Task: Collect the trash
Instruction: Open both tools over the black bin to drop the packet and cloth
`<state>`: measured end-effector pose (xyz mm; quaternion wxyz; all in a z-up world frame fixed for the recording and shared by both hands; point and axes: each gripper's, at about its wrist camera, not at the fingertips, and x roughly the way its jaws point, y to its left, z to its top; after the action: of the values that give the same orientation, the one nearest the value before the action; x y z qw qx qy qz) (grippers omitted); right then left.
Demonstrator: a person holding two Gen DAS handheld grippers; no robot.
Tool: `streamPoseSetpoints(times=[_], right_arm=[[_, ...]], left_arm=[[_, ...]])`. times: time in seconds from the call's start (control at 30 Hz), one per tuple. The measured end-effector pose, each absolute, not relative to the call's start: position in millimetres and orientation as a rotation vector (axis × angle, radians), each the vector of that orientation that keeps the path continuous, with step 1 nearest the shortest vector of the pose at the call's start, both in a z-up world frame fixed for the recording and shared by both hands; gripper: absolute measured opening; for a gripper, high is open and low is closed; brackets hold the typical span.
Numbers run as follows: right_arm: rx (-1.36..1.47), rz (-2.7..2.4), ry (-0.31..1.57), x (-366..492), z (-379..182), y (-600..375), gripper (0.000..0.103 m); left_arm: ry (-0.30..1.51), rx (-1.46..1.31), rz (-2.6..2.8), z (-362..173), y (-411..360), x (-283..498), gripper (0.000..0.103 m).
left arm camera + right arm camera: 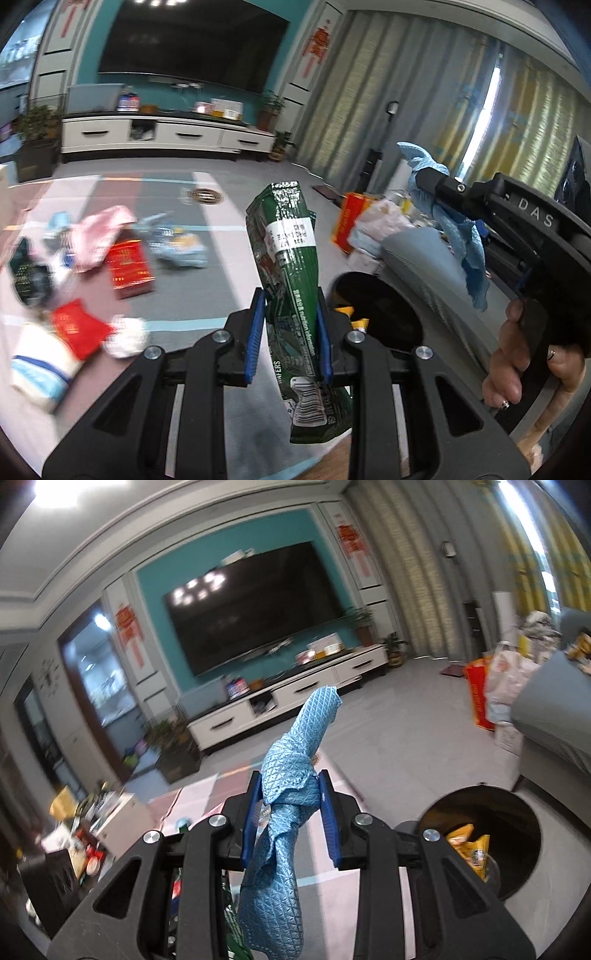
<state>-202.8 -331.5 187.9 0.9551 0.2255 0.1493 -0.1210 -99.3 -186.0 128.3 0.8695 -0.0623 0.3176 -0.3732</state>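
Note:
My left gripper (291,332) is shut on a green wafer wrapper (288,240) and holds it upright above the floor. My right gripper (291,805) is shut on a light blue cloth (291,771); it shows in the left wrist view (428,177), to the right, with the cloth (461,236) hanging from it. A round black trash bin (384,310) stands just right of the left gripper. In the right wrist view the bin (517,812) lies low right, with yellow wrappers (469,845) inside.
Scattered trash lies on the mat at left: red packets (129,266), a pink bag (99,236), white wads (127,336). A grey sofa (436,280) stands beside the bin. Bags (495,686) sit by the curtains. A TV cabinet (166,134) lines the far wall.

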Motion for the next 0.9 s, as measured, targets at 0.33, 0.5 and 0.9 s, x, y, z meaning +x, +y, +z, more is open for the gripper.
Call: streamPoseSetpoints(times=[0.33,0.5,0.9], right_arm=[[0.608,-0.508,0.322,-233,155,-401,0.031],[0.684,-0.61,0.367,-238,130,-429,0.031],[0.833,-0.724,0.471,-242,80,-471,0.031]], left_arm=[[0.744,-0.168,-0.995,110,-282,-97,0.026],[0.823,-0.173,-1.078,90,-326,-92,0.026],[0.97,-0.159,-1.091,48,-392,-76,0.027]])
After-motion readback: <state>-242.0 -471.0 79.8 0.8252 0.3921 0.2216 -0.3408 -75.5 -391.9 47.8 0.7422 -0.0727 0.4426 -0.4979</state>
